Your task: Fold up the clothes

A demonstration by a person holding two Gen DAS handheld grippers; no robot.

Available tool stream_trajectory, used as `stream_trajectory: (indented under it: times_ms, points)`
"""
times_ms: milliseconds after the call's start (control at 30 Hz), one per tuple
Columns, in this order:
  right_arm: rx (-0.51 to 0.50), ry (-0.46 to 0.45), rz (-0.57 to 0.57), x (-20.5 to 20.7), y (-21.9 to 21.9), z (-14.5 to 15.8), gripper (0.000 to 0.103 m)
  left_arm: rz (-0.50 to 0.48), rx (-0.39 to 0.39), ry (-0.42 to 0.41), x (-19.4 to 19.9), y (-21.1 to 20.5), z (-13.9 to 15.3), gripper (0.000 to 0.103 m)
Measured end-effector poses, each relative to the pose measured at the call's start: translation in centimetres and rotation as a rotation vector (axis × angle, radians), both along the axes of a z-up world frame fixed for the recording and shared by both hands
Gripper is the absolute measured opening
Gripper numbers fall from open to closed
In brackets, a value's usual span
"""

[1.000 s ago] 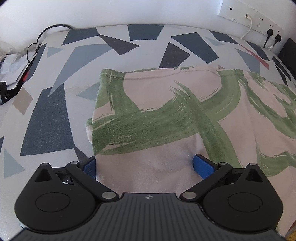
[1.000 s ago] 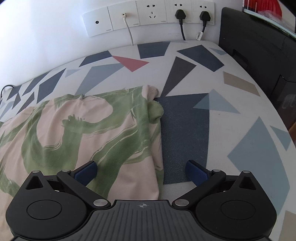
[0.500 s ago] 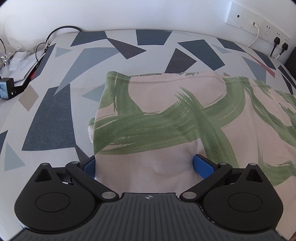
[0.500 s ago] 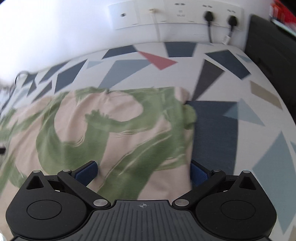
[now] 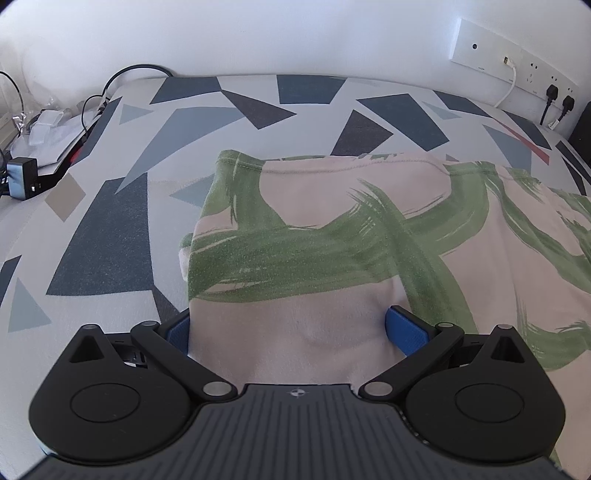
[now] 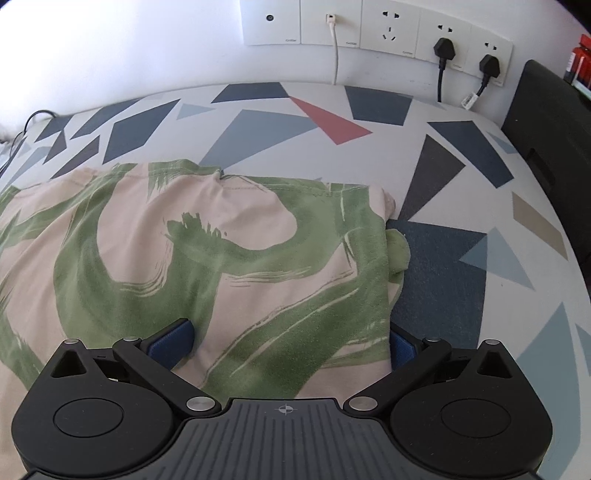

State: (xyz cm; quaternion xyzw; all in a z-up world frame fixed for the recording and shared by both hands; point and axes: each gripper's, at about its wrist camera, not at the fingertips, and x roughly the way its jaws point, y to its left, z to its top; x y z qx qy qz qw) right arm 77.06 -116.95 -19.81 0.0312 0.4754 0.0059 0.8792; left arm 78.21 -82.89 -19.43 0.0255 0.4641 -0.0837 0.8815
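Note:
A pink garment with green brush strokes (image 5: 332,236) lies folded on a table covered by a cloth with blue and grey triangles (image 5: 103,236). My left gripper (image 5: 291,328) is open over the garment's near left corner; the fabric lies between its blue fingers (image 5: 402,328). The garment also shows in the right wrist view (image 6: 221,258). My right gripper (image 6: 288,339) is open over its near right corner, with the fabric's right edge next to the right finger (image 6: 400,349).
A wall socket strip with plugs and a white cable (image 6: 376,29) runs along the far wall. A black box (image 6: 546,140) stands at the right edge. Cables, a charger and white packets (image 5: 33,147) lie at the far left.
The right gripper has swung left, from straddling the garment's right edge to being over its corner. The left gripper has pulled back slightly and stays over the left corner.

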Motion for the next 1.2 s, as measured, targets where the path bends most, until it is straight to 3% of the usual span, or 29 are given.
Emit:
stream_trajectory:
  times_ms: [533,667,767,833,933,967,1000,1100,1133,1200]
  points:
    - [0.003,0.014,-0.023,-0.3,-0.1,0.0,0.102,0.000,0.005,0.013,0.1,0.0,0.0,0.103]
    - [0.003,0.031,-0.032,0.1,0.2,0.1,0.102,0.015,0.009,0.050,0.7,-0.4,0.2,0.103]
    - [0.008,0.032,-0.015,0.2,0.8,0.4,0.089,0.026,0.011,0.078,1.1,-0.7,0.4,0.102]
    - [0.014,0.028,0.003,0.1,1.4,0.9,0.072,0.021,0.010,0.081,1.0,-0.9,0.5,0.097]
    - [0.022,0.016,0.013,-0.1,1.9,1.2,0.061,-0.002,-0.003,0.062,0.5,-1.5,1.0,0.077]
    - [0.025,0.013,0.014,-0.2,2.0,1.2,0.059,-0.008,-0.010,0.057,0.3,-1.8,1.1,0.065]
    - [0.032,0.010,0.015,-0.2,2.1,1.3,0.052,-0.013,-0.019,0.053,0.1,-2.0,1.3,0.053]
    - [0.064,0.004,0.020,-0.4,2.0,1.5,0.034,-0.017,-0.045,0.046,-0.4,-2.7,1.5,0.031]
    - [0.080,0.005,0.020,-0.4,2.0,1.6,0.027,-0.011,-0.053,0.046,-0.5,-2.8,1.5,0.029]
    - [0.107,0.007,0.020,-0.5,2.0,1.6,0.024,0.003,-0.031,0.042,-0.7,-3.4,1.6,0.024]
